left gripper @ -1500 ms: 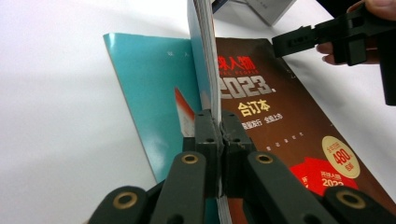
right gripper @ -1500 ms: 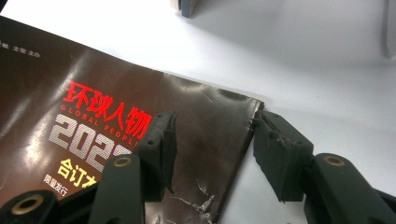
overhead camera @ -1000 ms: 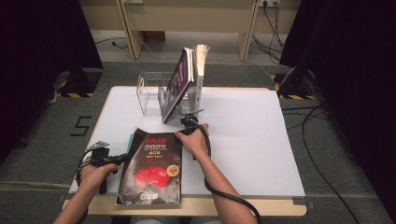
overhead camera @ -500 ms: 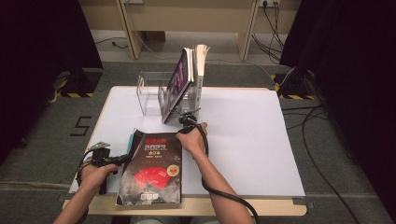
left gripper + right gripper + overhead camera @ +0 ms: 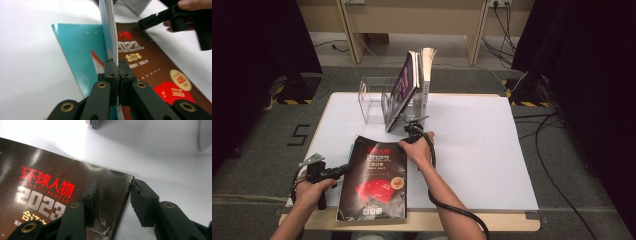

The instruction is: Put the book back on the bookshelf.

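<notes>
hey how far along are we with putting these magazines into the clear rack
Done: several magazines already stand in the clear rack. In hand: the left gripper is shut on the dark 2023 magazine, lifting its edge, while the right gripper, jaws just opening, straddles its far corner. Left: racking it, then the teal magazine beneath.

— What have you got in front of you?
— Your dark brown magazine [image 5: 374, 181] with red lettering and a big "2023" lies face up at the near edge of the table.
— Flat?
— Not along its left edge: there you see it lifted, a teal magazine [image 5: 80, 50] lying beneath it.
</notes>
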